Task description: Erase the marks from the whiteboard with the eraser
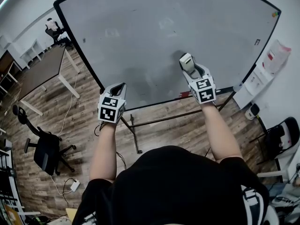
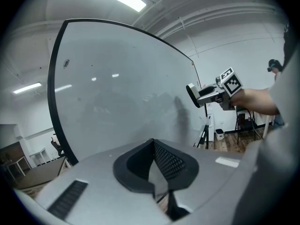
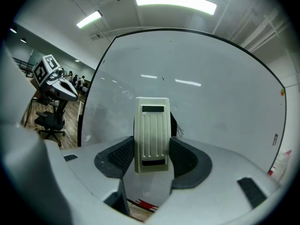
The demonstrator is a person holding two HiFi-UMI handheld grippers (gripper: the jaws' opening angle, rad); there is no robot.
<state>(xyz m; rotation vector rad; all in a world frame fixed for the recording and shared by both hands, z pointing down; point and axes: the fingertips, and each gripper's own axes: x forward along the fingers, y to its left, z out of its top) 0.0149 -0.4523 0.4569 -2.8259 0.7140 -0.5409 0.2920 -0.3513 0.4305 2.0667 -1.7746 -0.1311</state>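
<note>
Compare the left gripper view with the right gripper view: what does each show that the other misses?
Left gripper view only: the left hand-held gripper with its jaws shut together on nothing, and the right hand-held gripper seen from the side, with a forearm behind it.

Right gripper view only: the ribbed back of the eraser close up, clamped between the right jaws, and the left hand-held gripper off at the left edge.

Both: the whiteboard filling the background, and ceiling lights above it.
</note>
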